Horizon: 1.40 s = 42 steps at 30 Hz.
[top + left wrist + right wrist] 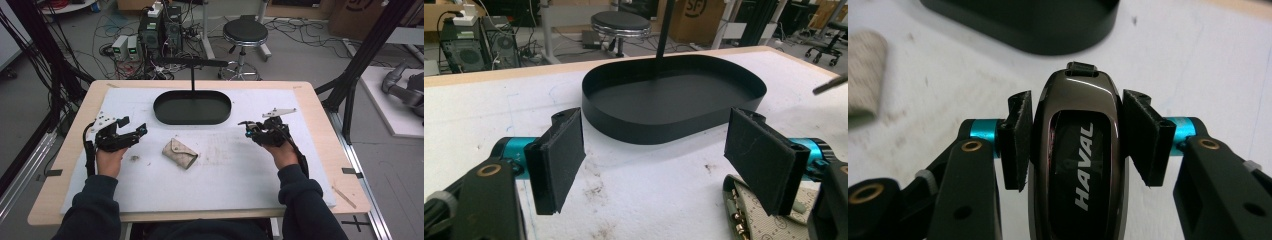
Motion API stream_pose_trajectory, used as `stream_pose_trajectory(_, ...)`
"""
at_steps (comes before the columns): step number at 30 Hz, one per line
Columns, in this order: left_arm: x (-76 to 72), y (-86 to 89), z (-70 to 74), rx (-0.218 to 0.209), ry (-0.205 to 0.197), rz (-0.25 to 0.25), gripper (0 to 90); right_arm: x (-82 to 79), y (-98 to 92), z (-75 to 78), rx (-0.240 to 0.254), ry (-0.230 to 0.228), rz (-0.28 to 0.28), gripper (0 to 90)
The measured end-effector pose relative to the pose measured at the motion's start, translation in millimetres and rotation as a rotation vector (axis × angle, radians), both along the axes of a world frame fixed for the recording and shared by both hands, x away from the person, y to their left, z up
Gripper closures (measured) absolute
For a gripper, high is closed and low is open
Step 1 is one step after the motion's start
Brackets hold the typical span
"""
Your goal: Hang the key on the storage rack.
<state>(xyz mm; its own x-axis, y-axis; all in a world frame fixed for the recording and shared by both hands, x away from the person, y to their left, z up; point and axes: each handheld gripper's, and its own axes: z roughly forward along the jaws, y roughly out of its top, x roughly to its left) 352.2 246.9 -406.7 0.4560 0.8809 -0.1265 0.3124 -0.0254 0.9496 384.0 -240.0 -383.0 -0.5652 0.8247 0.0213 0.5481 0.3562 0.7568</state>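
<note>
In the right gripper view my right gripper (1078, 142) is shut on a glossy dark car key fob (1078, 165) marked HAVAL, its pads pressing both long sides. In the high view that right gripper (248, 129) hovers right of centre, pointing left. My left gripper (136, 132) rests at the left of the mat. Its jaws stand wide apart with nothing between them (659, 160). A beige patterned pouch (180, 153) lies flat between the two grippers, and its snap-lined edge (754, 222) lies just under the left gripper's right pad. A black oval tray (192, 121) sits behind it.
A thin black post (193, 75) with a crossbar rises from the tray (649, 130). The white mat (225, 170) covers most of the wooden tabletop (330, 150). A stool (245, 32), computers and cables stand on the floor beyond the far edge.
</note>
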Motion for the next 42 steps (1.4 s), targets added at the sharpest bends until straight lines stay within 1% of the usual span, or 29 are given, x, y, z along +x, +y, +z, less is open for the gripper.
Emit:
stream_pose_trajectory(1, 0.0, 0.0, 0.0, 0.000, 0.000, 0.000, 23.7, 0.0, 0.0, 0.0, 0.000, 0.000, 0.000, 49.9)
stream_pose_trajectory(2, 0.0, 0.1, 0.0, -0.001, -0.001, 0.000, 23.7, 4.9, 5.0, 9.0, 0.019, -0.023, 0.006, 49.9)
stream_pose_trajectory(3, 0.0, 0.1, 0.0, -0.001, -0.001, 0.000, 23.7, 4.9, 5.0, 9.0, 0.019, -0.023, 0.006, 49.9)
stream_pose_trajectory(4, 0.1, 0.3, 0.1, 0.002, -0.002, 0.001, 23.7, 7.3, 8.0, 13.9, 0.023, -0.039, 0.009, 49.9)
stream_pose_trajectory(5, 0.2, 0.3, 0.0, 0.002, -0.003, 0.001, 23.7, 9.8, 11.1, 18.9, 0.026, -0.067, 0.014, 49.9)
stream_pose_trajectory(6, 0.2, 0.3, 0.0, 0.002, -0.003, 0.001, 23.7, 15.9, 17.8, 29.0, 0.030, -0.108, 0.020, 49.9)
stream_pose_trajectory(7, 0.2, 0.3, 0.0, 0.002, -0.003, 0.001, 23.7, 15.9, 17.8, 29.0, 0.030, -0.108, 0.020, 49.9)
stream_pose_trajectory(8, 0.1, 0.3, 0.1, 0.000, -0.003, 0.000, 23.7, 22.6, 24.0, 39.0, 0.042, -0.145, 0.022, 49.9)
stream_pose_trajectory(9, 0.1, 0.3, 0.1, 0.000, -0.003, 0.000, 23.7, 22.6, 24.0, 39.0, 0.042, -0.145, 0.022, 49.9)
stream_pose_trajectory(10, 0.2, 0.6, 0.0, -0.001, -0.002, 0.002, 23.7, 30.0, 29.9, 48.5, 0.053, -0.172, 0.024, 49.8)
stream_pose_trajectory(11, 0.2, 0.6, 0.0, -0.001, -0.002, 0.002, 23.7, 30.0, 29.9, 48.5, 0.053, -0.172, 0.024, 49.8)
stream_pose_trajectory(12, 0.2, 0.6, -0.1, -0.002, -0.002, 0.002, 23.7, 36.4, 36.0, 57.4, 0.066, -0.205, 0.026, 49.8)
stream_pose_trajectory(13, 0.2, 0.7, -0.1, -0.002, -0.001, 0.002, 23.7, 36.4, 36.0, 57.4, 0.066, -0.205, 0.026, 49.8)
stream_pose_trajectory(14, 0.2, 0.8, -0.1, -0.002, -0.002, 0.002, 23.7, 42.5, 41.8, 65.8, 0.080, -0.230, 0.031, 49.8)
stream_pose_trajectory(15, 0.2, 1.0, -0.1, -0.003, -0.002, 0.001, 23.7, 42.5, 41.8, 65.8, 0.080, -0.230, 0.031, 49.8)
stream_pose_trajectory(16, 0.3, 1.3, 0.0, -0.003, -0.002, 0.001, 23.7, 48.3, 47.8, 74.1, 0.083, -0.241, 0.035, 49.8)
stream_pose_trajectory(17, 0.3, 1.3, 0.0, -0.003, -0.002, 0.001, 23.7, 48.3, 47.8, 74.1, 0.083, -0.241, 0.035, 49.8)
stream_pose_trajectory(18, 0.3, 1.2, -0.2, -0.007, -0.002, 0.004, 23.7, 53.5, 53.2, 81.1, 0.095, -0.266, 0.038, 49.8)
stream_pose_trajectory(19, 0.4, 1.4, -0.3, -0.006, -0.002, 0.003, 23.7, 53.5, 53.2, 81.1, 0.095, -0.266, 0.038, 49.8)
stream_pose_trajectory(20, 0.3, 1.3, -0.3, -0.007, -0.001, 0.002, 23.7, 59.4, 58.7, 87.7, 0.093, -0.282, 0.035, 49.8)
stream_pose_trajectory(22, 0.1, 1.8, 0.1, -0.005, -0.004, 0.000, 23.7, 65.3, 62.2, 93.1, 0.110, -0.288, 0.032, 49.8)
stream_pose_trajectory(23, 0.1, 1.8, 0.1, -0.005, -0.004, 0.000, 23.7, 65.3, 62.2, 93.1, 0.110, -0.288, 0.032, 49.8)
stream_pose_trajectory(24, 0.2, 2.0, 0.1, -0.004, -0.004, 0.001, 23.7, 70.9, 66.0, 97.7, 0.108, -0.283, 0.026, 49.8)
stream_pose_trajectory(27, 0.3, 2.4, -0.1, -0.004, -0.002, 0.000, 23.7, 76.3, 68.9, 99.8, 0.115, -0.281, 0.023, 49.8)
stream_pose_trajectory(30, 0.0, 2.8, 0.1, -0.004, -0.003, 0.000, 23.7, 84.6, 71.7, 98.7, 0.116, -0.269, 0.008, 49.8)
stream_pose_trajectory(33, 0.0, 2.8, 0.1, -0.006, -0.001, 0.000, 23.7, 88.2, 71.4, 97.1, 0.111, -0.265, -0.005, 49.8)
stream_pose_trajectory(37, 0.2, 2.7, -0.1, -0.008, -0.001, 0.000, 23.7, 93.2, 69.1, 96.3, 0.128, -0.256, -0.017, 49.8)
stream_pose_trajectory(41, 0.1, 2.8, 0.0, -0.006, -0.002, 0.000, 23.7, 97.5, 69.7, 97.2, 0.112, -0.257, -0.023, 49.8)
stream_pose_trajectory(42, -0.1, 2.7, 0.1, -0.007, -0.001, -0.002, 23.7, 100.3, 69.5, 97.1, 0.107, -0.262, -0.036, 49.7)
